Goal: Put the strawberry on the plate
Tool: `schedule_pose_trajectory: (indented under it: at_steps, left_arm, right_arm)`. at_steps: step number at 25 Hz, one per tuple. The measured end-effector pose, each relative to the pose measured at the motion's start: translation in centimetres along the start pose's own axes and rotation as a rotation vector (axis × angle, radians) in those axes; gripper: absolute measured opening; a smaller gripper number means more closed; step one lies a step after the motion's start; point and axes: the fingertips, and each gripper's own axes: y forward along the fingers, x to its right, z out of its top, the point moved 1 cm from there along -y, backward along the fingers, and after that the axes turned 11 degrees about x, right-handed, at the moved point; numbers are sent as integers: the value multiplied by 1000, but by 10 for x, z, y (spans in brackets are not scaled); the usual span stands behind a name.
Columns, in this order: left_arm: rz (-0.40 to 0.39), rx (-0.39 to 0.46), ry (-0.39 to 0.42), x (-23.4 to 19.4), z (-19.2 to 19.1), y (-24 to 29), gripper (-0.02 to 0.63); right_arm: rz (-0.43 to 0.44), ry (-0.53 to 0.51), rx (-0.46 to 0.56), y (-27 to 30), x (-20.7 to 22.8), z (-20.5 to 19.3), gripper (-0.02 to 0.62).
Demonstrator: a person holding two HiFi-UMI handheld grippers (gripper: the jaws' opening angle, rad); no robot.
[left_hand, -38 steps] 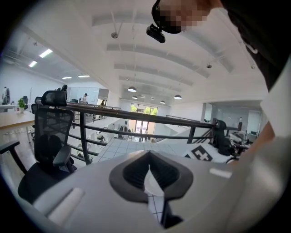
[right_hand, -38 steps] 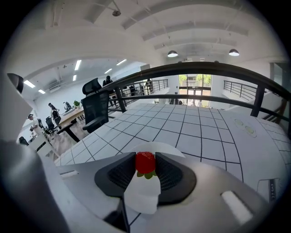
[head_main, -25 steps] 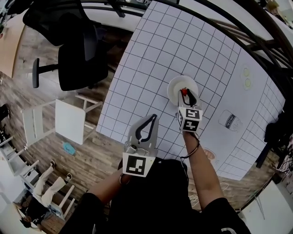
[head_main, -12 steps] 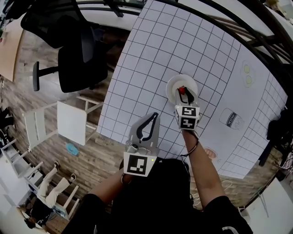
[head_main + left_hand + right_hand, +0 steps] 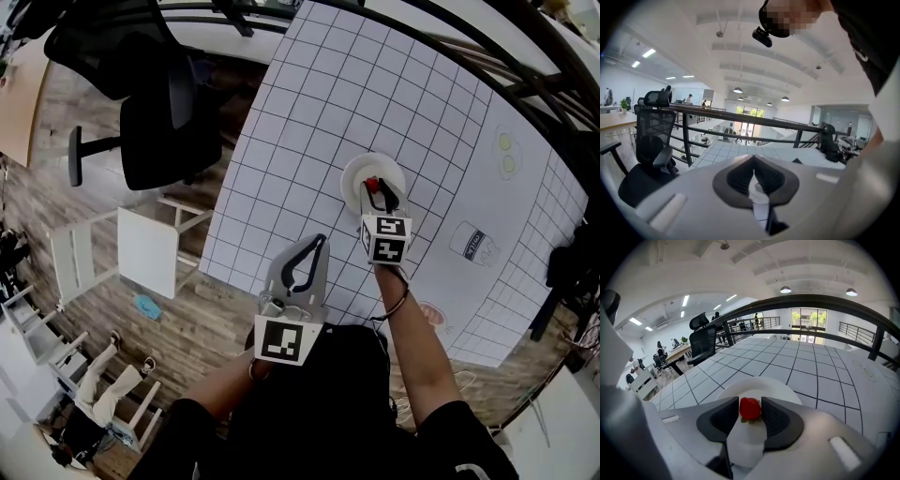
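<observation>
Plainly, our right gripper [image 5: 750,403] had just been opening its jaws, and the red strawberry [image 5: 750,409] stood between their tips with its green leaves turned toward the camera. The dark pads lay close on either side of the fruit rather than squeezing it. It was over the small round white plate [image 5: 761,384], inside the rim; whether it rested on the plate we could not quite tell.

Our left gripper [image 5: 753,159] was well apart from the plate, held back at the table's near edge, with its jaw tips met and nothing between them.

The plate sat on a white table [image 5: 309,112] ruled with a black grid. Beyond the table's far edge we saw a dark metal railing [image 5: 811,301]. To the left of the table stood a black office chair [image 5: 159,112], and nearer us a small white stool [image 5: 141,248] on the wooden floor [image 5: 56,112].
</observation>
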Motion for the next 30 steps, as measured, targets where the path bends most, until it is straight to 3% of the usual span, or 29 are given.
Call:
schedule_pose_trajectory:
  at_steps: [12, 30]
  left_arm:
    - [-4, 20, -9, 4, 6, -12, 11]
    - [-24, 98, -47, 11, 41, -50, 11]
  right_arm:
    - [-13, -8, 38, -14, 0, 18, 170]
    - [-18, -28, 127, -93, -25, 64, 163]
